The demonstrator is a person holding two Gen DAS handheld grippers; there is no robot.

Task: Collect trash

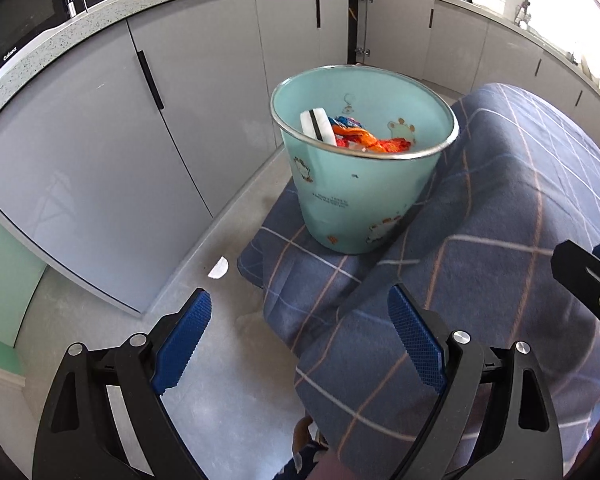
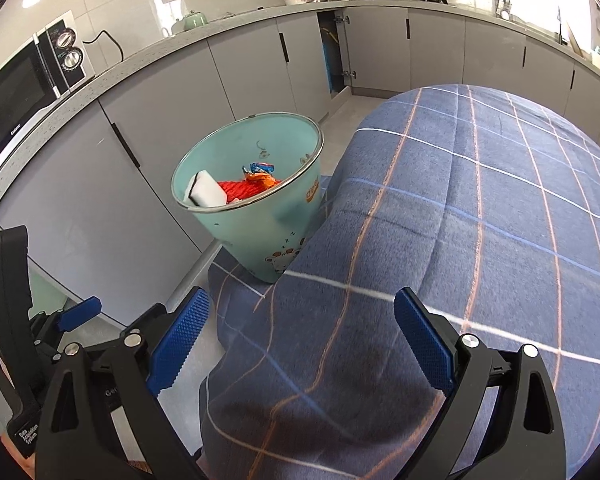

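Observation:
A teal bin (image 1: 360, 200) with cartoon prints and a metal rim stands on a hanging fold of the blue plaid cloth (image 1: 480, 240). Inside it lie a white sponge (image 1: 318, 126) with a black stripe and orange-red wrappers (image 1: 376, 142). The right wrist view shows the bin (image 2: 260, 236) with the sponge (image 2: 206, 194) and the wrappers (image 2: 244, 188). My left gripper (image 1: 300, 340) is open and empty, below and in front of the bin. My right gripper (image 2: 302, 340) is open and empty over the plaid cloth (image 2: 460, 220).
Grey cabinets (image 1: 100, 160) under a speckled counter curve around the left and back. A microwave (image 2: 16, 92) stands on the counter. A small white scrap (image 1: 219, 269) lies on the grey floor. One cabinet door (image 2: 332, 52) is ajar. The left gripper's finger shows at the right wrist view's left edge (image 2: 78, 312).

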